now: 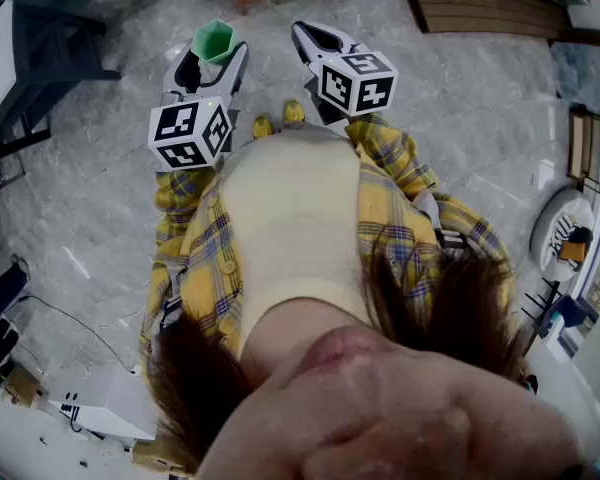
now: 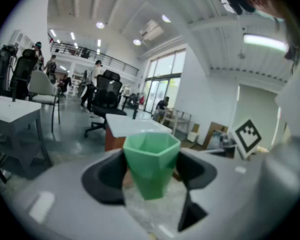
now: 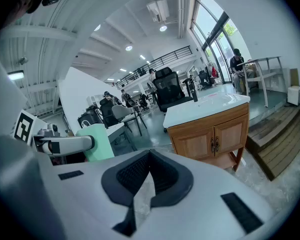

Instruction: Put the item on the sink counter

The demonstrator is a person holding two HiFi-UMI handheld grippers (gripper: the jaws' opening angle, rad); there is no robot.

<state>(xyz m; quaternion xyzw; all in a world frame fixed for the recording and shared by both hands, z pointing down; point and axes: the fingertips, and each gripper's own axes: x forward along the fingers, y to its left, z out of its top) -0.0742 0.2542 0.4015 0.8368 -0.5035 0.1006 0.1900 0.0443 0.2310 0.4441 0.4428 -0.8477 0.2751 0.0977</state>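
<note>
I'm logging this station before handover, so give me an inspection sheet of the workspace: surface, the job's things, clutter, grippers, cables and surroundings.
Surface: white sink counter on a wooden cabinet, some way ahead; the cup is not on it.
Job's things: green faceted plastic cup, upright, carried above the floor.
Clutter: dark upright fitting on the counter, too small to identify.
Grippers: left gripper shut on the cup; right gripper shut, empty.
Cables: thin black cable lying on the grey marble floor.
Surroundings: black office chairs, wooden steps, people in the distance.
</note>
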